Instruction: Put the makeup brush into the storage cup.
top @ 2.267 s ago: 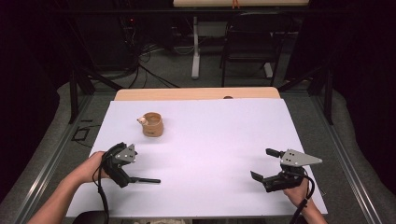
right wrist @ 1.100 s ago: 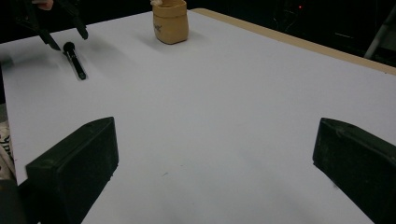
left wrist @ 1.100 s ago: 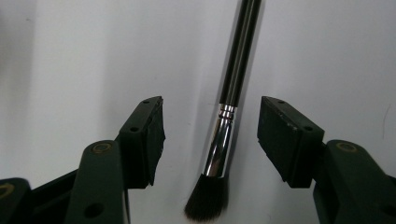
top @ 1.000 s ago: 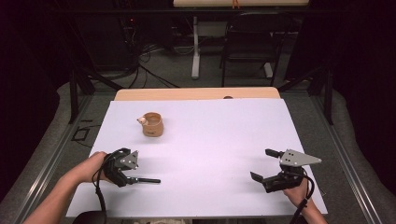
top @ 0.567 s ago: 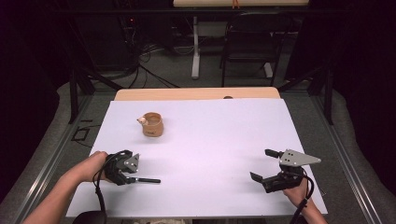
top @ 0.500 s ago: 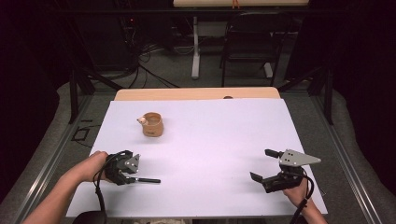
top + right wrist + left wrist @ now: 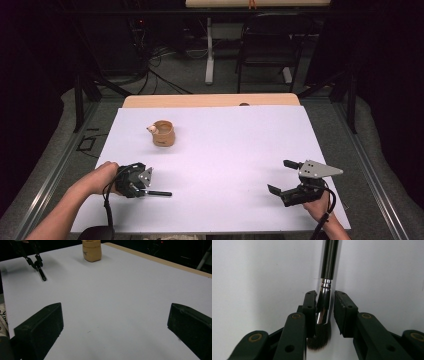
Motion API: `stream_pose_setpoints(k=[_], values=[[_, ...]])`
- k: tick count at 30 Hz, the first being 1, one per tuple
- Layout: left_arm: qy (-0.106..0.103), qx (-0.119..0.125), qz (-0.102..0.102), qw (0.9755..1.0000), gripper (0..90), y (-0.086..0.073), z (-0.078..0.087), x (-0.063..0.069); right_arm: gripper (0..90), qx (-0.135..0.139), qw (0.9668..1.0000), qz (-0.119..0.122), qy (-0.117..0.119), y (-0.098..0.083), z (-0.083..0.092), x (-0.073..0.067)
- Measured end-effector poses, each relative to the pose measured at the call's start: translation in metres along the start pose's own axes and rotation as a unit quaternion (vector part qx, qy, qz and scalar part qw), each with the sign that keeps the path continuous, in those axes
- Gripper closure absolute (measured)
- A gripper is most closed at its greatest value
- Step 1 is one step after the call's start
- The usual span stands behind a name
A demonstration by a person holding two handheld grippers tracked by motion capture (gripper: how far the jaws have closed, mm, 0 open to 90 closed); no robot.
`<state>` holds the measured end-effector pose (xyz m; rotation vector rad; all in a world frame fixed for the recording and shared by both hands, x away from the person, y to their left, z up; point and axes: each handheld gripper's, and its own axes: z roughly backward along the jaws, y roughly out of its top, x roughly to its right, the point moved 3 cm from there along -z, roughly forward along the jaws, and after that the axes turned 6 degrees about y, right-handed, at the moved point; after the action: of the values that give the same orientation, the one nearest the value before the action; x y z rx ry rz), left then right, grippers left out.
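A black-handled makeup brush point(image 7: 159, 193) lies flat on the white table point(image 7: 225, 145) at the near left. My left gripper point(image 7: 145, 191) straddles its bristle end. In the left gripper view the brush point(image 7: 329, 260) runs away from me, and the left gripper point(image 7: 325, 302) has one pad against the silver ferrule while a small gap remains at the other pad, so it is open. My right gripper point(image 7: 279, 176) hovers wide open at the near right with nothing between its fingers. A tan cup point(image 7: 163, 134) stands upright at the far left.
In the right gripper view the cup point(image 7: 92, 250) is far ahead, with the left gripper point(image 7: 35, 262) and the brush point(image 7: 42, 275) off to the left. A chair point(image 7: 267, 45) and cables sit on the floor beyond the table.
My left gripper has eased down and slightly nearer over the brush's bristle end. The brush, the cup and the right gripper have stayed put.
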<state>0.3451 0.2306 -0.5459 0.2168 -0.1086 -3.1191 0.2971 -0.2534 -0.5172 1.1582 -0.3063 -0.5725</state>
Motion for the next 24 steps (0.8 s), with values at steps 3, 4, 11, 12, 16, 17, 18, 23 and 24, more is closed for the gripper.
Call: stream_pose_setpoints(k=[3,4,11,12,16,17,18,23,24], values=[[0.000,-0.003,-0.003,1.0000,73.2,0.0009,-0.0029,0.0006,0.0,0.000,1.0000,-0.001,0.000,-0.0001,0.0000,0.0000],[0.000,-0.003,-0.003,1.0000,73.4,0.0009,-0.0029,0.0006,0.0,0.000,1.0000,-0.001,0.000,-0.0001,0.0000,0.0000],[-0.002,-0.004,-0.007,1.0000,74.5,0.0004,-0.0069,0.0009,0.0,-0.001,1.0000,-0.001,0.000,-0.0002,-0.0003,-0.0001],[-0.002,-0.004,-0.007,1.0000,74.6,0.0004,-0.0069,0.0009,0.0,-0.001,1.0000,-0.001,0.000,-0.0002,-0.0003,-0.0001],[-0.002,0.002,-0.007,1.0000,75.9,0.0002,-0.0079,0.0021,0.1,-0.002,1.0000,0.000,0.000,-0.0003,-0.0004,0.0000],[-0.001,0.003,-0.007,1.0000,76.2,0.0001,-0.0075,0.0023,0.1,-0.002,1.0000,-0.001,0.000,-0.0003,-0.0004,0.0000],[-0.001,0.004,-0.012,0.9999,76.5,0.0003,-0.0068,0.0018,0.1,-0.002,1.0000,-0.001,0.000,-0.0004,-0.0004,0.0000],[0.001,0.016,-0.009,0.9998,77.0,0.0027,-0.0024,0.0019,0.1,-0.003,1.0000,-0.001,0.001,-0.0005,-0.0005,0.0002],[0.003,0.023,-0.009,0.9997,77.0,0.0036,-0.0010,0.0017,0.1,-0.003,1.0000,-0.001,0.001,-0.0005,-0.0005,0.0002]])
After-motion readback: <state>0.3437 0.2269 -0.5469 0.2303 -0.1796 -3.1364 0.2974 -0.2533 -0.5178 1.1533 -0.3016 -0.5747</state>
